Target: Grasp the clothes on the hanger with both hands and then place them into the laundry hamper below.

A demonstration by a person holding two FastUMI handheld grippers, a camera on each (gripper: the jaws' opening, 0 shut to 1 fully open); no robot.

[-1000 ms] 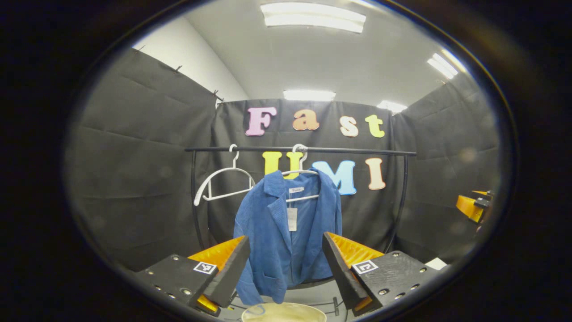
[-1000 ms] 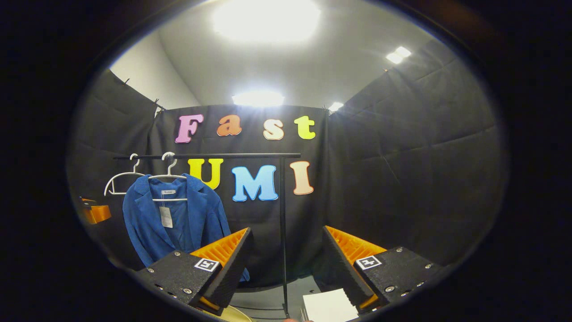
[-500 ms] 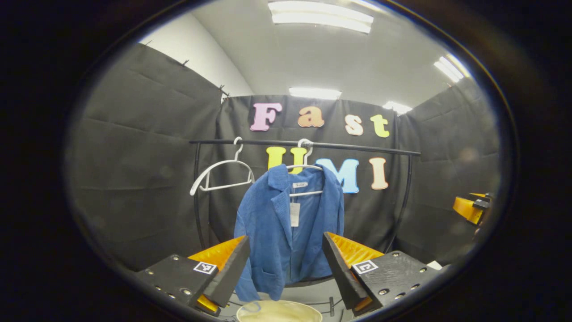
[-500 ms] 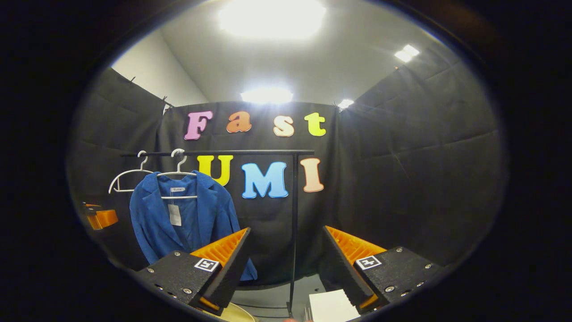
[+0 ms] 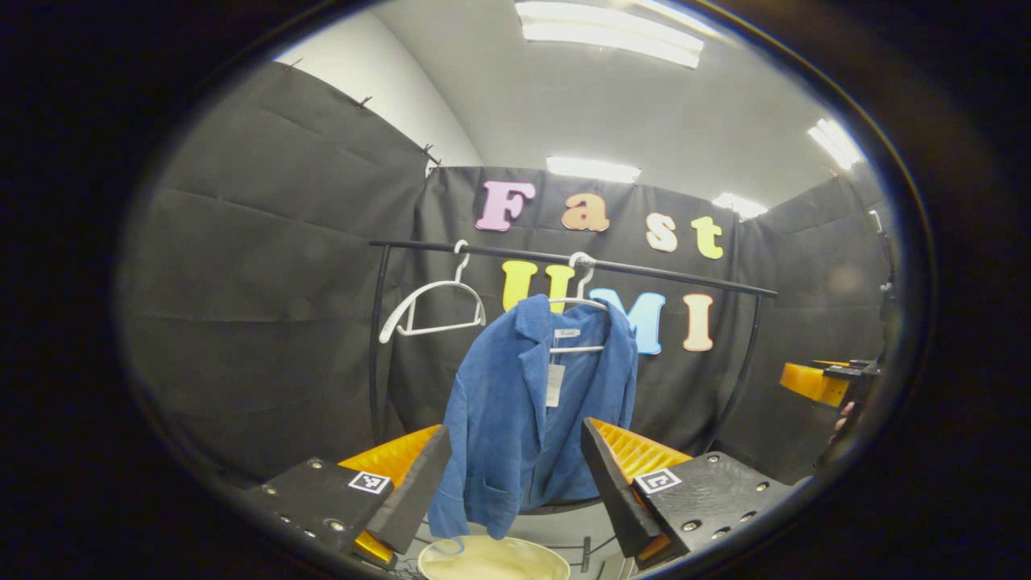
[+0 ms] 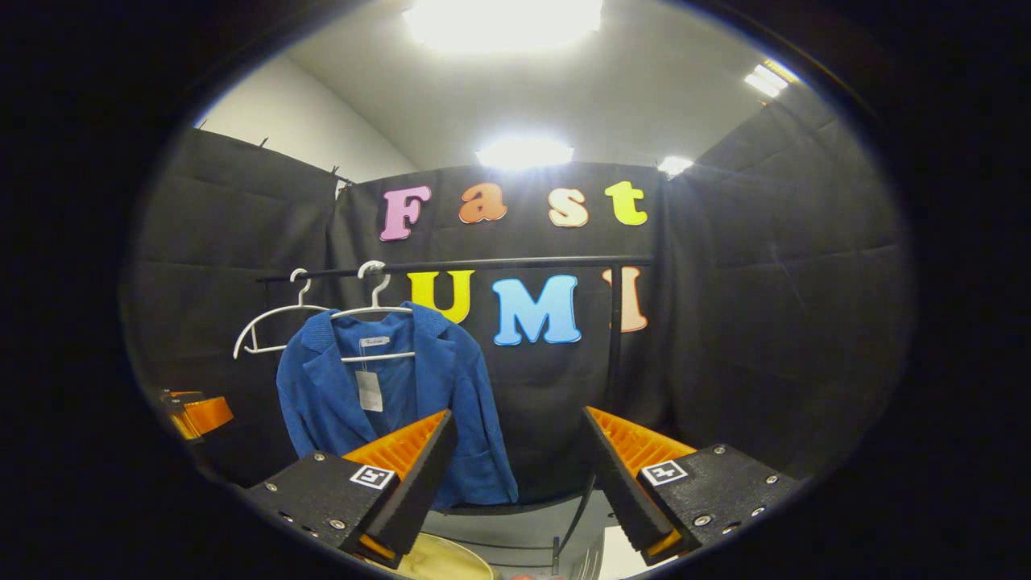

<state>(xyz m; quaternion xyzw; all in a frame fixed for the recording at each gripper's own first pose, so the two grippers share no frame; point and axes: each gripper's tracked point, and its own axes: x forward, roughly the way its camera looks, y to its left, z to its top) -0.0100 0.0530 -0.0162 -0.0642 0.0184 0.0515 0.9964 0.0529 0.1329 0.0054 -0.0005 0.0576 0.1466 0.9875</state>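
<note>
Blue jacket [image 5: 536,419] hangs on a white hanger [image 5: 578,322] hooked over the black rail [image 5: 564,262] of the clothes rack, front open, a paper tag [image 5: 554,384] dangling at the neck inside. A second white hanger [image 5: 431,306], bare, hangs on the same rail just beside it, toward the rail's left end in the left gripper view. Left gripper [image 5: 515,471] is released, jaws spread wide with nothing between them; the jacket's lower half shows through the gap but sits farther back, not touched. Below the jacket hem, at the bottom edge of that view, the pale rim of the laundry hamper [image 5: 491,557] shows. Right gripper [image 5: 821,383] and part of the hand holding it appear at the far right edge there, well apart from the jacket. In the right gripper view the right gripper [image 6: 519,471] is also released, jaws wide, holding nothing. The jacket [image 6: 395,403] is left of centre, partly behind the left finger [image 6: 403,483], still on its hanger [image 6: 374,318] on the rail [image 6: 451,266], with the bare hanger [image 6: 274,322] further left. Hamper rim [image 6: 439,564] peeks at the bottom between the fingers. Left gripper [image 6: 197,412] shows at the far left edge, clear of the jacket. A white sheet-like object [image 6: 620,560] lies at the bottom right; what it is cannot be told.
</note>
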